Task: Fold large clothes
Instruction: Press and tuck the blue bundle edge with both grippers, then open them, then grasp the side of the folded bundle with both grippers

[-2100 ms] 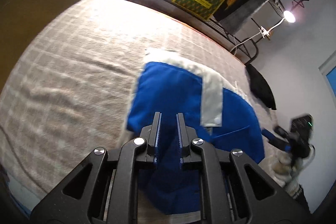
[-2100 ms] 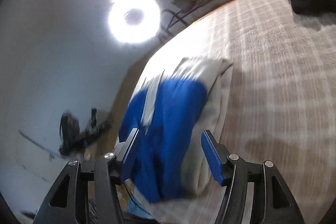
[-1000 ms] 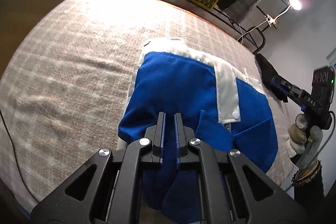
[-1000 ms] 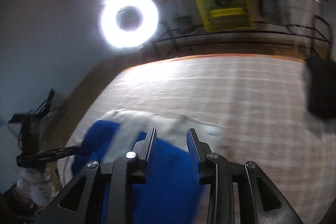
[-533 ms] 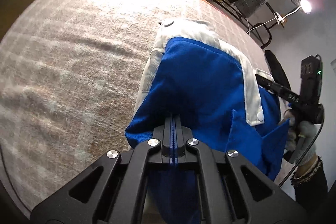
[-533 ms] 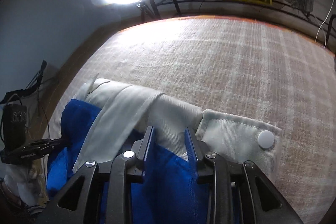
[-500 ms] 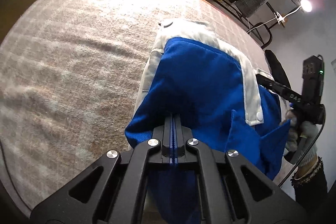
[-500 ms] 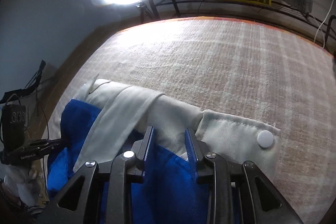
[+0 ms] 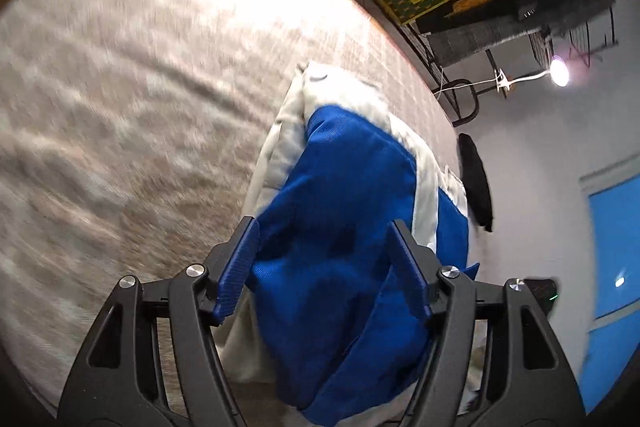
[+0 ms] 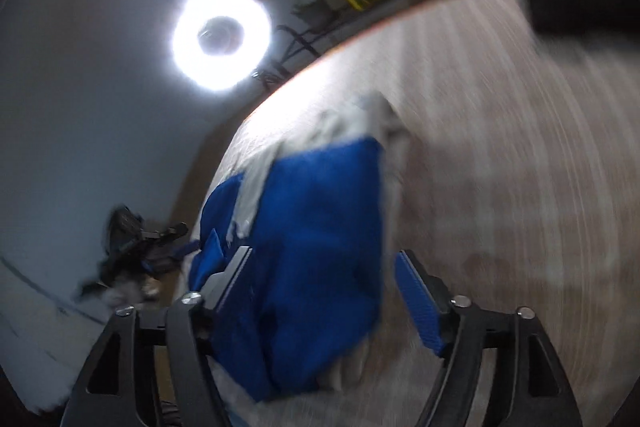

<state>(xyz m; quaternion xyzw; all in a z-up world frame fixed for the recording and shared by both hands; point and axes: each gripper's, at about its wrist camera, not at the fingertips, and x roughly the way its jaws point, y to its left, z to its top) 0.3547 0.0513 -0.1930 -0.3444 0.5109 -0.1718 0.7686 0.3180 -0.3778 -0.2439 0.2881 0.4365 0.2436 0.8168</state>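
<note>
Both views blurred. Blue-and-white folded fabric garment [image 9: 352, 211] on beige checked tabletop cloth [image 9: 120, 107]; near end cut off. Left hand-held gripper [image 9: 324, 267] and right hand-held gripper [image 10: 320, 283] now spread wide, empty; 0.5 s ago left was clamped on the garment.

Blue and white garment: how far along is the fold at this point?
Mostly done, it seems: the blue and white garment lies bundled compactly on the plaid cloth. Nothing is in hand: the left gripper and right gripper are both open above it. What may remain is tidying the loose white edges; blur hides detail.
</note>
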